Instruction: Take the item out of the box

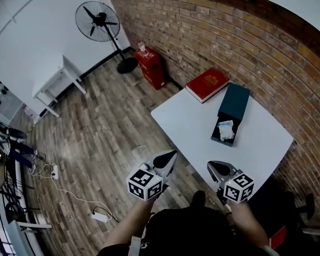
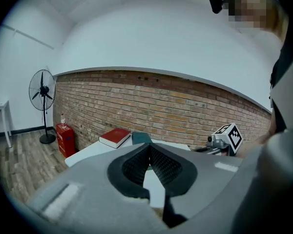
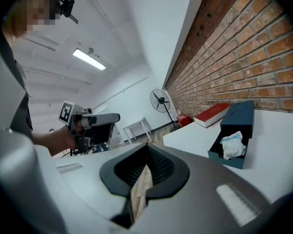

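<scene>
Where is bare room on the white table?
The white table is bare between the open dark teal box, the red hardcover book and its near edge, also right of the box. Crowded where book and box sit close.

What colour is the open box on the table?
Dark teal. The box shows best in the head view.

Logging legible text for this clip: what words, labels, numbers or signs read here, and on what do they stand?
No text reads legibly in any view.
Red book: faint gold mark on the cover, too blurred to read.
Red cabinet on the floor: any label is too small to read.
Marker cubes: black-and-white square patterns only, no words.
</scene>
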The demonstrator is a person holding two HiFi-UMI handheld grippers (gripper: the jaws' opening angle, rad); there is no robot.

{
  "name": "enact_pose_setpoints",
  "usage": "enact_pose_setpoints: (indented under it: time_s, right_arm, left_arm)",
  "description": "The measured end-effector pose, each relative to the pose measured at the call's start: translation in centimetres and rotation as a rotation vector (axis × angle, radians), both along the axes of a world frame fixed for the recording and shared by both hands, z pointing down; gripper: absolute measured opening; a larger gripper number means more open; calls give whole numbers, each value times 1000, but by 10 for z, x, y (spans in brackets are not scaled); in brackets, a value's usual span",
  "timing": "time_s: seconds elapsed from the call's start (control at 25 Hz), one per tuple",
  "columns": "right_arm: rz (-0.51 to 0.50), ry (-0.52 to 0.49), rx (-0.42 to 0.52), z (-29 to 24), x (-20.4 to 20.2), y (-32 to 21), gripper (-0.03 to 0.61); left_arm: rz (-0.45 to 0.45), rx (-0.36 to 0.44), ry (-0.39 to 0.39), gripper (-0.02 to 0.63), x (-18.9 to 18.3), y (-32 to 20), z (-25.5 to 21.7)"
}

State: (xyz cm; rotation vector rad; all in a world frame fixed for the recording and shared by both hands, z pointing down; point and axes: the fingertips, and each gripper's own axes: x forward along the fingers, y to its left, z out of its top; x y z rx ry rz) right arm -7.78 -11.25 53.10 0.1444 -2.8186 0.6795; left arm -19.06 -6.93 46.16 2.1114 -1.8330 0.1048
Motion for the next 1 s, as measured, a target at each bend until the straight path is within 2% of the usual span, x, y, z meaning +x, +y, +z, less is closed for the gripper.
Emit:
enact_pose_setpoints:
  time_s: [0.28, 0.52, 0.8, 1.0]
  right_arm:
    - [39, 48, -17, 16, 5, -36, 2]
    - [96, 66, -12, 13, 8, -56, 1]
    - [208, 125, -28, 27, 8, -95, 1]
    - [307, 217, -32, 47, -3, -132, 2]
  left_arm:
    - [44, -5, 18, 6, 4, -42, 10]
    - [87, -14, 67, 6, -1, -69, 21]
    - [225, -16, 87, 6, -1, -123, 31]
    - [339, -27, 110, 6, -12, -169, 42]
